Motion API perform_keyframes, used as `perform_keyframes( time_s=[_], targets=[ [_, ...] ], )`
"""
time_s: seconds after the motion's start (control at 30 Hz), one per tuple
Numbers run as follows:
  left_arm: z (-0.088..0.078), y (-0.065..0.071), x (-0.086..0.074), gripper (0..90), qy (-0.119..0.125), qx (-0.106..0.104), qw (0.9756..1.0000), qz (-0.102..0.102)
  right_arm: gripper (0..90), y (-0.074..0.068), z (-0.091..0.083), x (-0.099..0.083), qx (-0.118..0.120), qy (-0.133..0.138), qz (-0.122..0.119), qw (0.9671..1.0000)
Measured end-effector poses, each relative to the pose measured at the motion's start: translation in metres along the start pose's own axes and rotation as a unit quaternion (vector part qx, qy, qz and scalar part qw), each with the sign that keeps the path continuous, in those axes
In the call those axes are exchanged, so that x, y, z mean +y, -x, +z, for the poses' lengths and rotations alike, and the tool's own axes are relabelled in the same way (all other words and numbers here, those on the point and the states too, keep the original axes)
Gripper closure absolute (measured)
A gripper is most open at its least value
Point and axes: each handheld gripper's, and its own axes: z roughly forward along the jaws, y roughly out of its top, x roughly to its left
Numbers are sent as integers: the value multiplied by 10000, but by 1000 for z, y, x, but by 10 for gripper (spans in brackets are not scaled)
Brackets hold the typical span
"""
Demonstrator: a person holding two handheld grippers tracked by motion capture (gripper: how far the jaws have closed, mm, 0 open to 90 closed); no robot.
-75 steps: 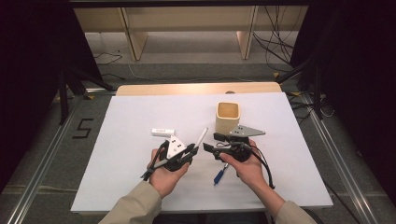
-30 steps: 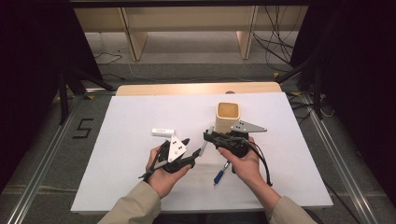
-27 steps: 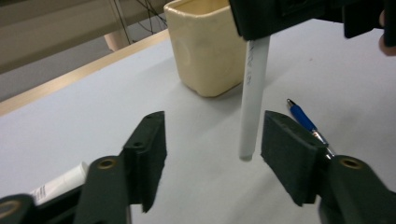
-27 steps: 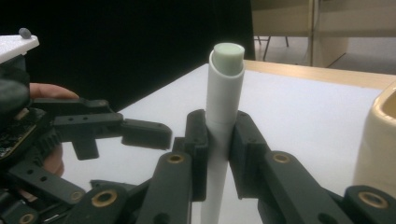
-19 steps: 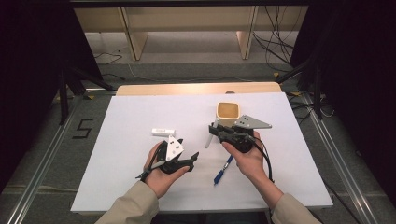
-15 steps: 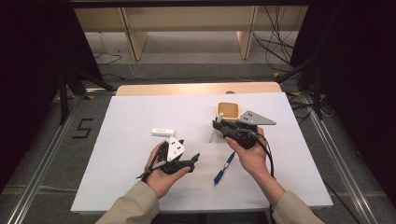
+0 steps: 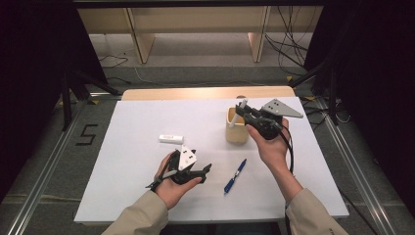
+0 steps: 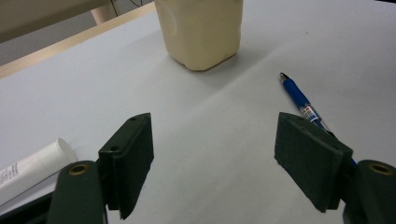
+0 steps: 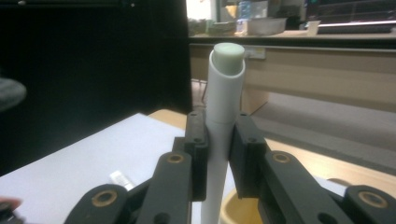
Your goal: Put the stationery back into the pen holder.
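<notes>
table (image 7: pixel 122 196), unreadable print on white tube (image 8: pixel 28 169)

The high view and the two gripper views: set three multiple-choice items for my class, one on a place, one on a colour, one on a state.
1. Where does the pen lie?
A. inside the cup
B. flat on the table, between the two hands
C. on the floor

2. What colour is the pen's barrel?
A. blue
B. red
C. green

3. How do the right gripper's jaws stand?
A. wide open on nothing
B. shut on the pen
C. shut on the white tube

Answers:
1 B: the pen lies on the white table, apart from the cup.
2 A: the left gripper view shows it blue.
3 C: the right gripper clamps the white tube upright above the cup.
</notes>
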Motion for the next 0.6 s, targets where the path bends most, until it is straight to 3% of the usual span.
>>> perform_keyframes(
  time_s=[0.3, 0.6],
  targets=[
    [2, 3, 0, 294, -50, -54, 10000, 37, 786, 12, 8, -2, -425, -54, -218, 9988],
    [2, 4, 0, 296, -58, -40, 10000, 39, 785, 16, 15, -8, -579, -196, -322, 9976]
  ],
)
